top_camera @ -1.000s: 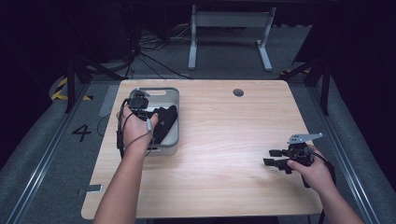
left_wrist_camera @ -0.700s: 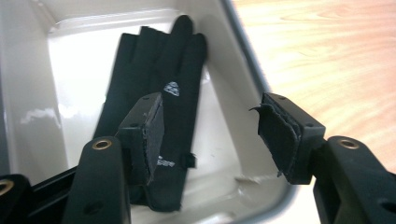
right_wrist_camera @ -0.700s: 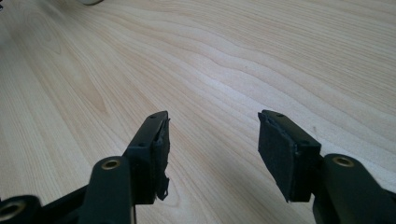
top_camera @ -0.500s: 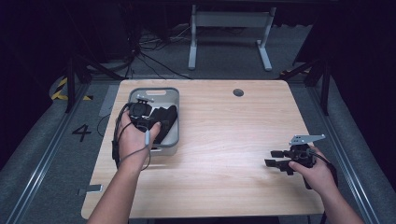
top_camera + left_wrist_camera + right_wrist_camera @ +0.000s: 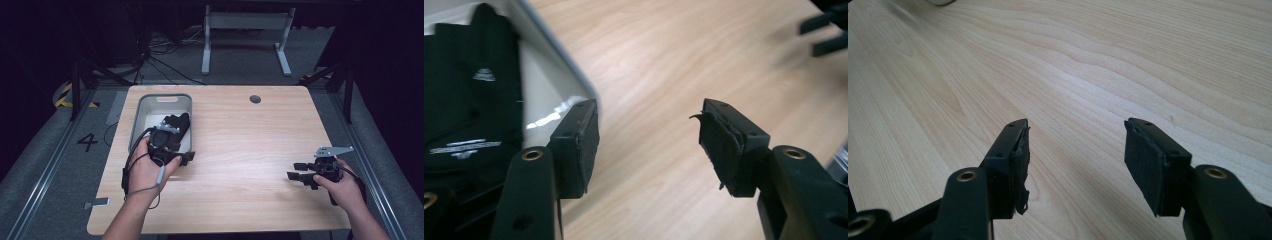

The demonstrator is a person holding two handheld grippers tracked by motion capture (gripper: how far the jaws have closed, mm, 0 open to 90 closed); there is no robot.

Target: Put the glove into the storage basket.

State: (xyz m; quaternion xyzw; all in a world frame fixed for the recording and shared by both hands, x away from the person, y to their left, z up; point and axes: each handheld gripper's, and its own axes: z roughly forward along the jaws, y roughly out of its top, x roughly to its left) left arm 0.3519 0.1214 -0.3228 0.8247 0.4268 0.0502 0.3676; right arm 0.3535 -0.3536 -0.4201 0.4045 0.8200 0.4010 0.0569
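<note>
Lab or recording studio, not a home: lone wooden table [image 5: 240,150] with cable hole [image 5: 255,99], dark surroundings, grey carpet floor [image 5: 45,165] marked with number 4 [image 5: 87,142], hazard tape [image 5: 65,95] far left, metal rails [image 5: 50,160], loose cables [image 5: 155,55] beyond.

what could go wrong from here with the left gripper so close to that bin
1. The left gripper hangs open and empty just past the grey bin's near corner; a careless swing could knock the rim and shift the bin.
2. The black cloth lies bunched in the bin, and a return grab might catch only a fold and drag it over the wall.
3. The right gripper sits low and open over the table and could scrape the wood.
</note>
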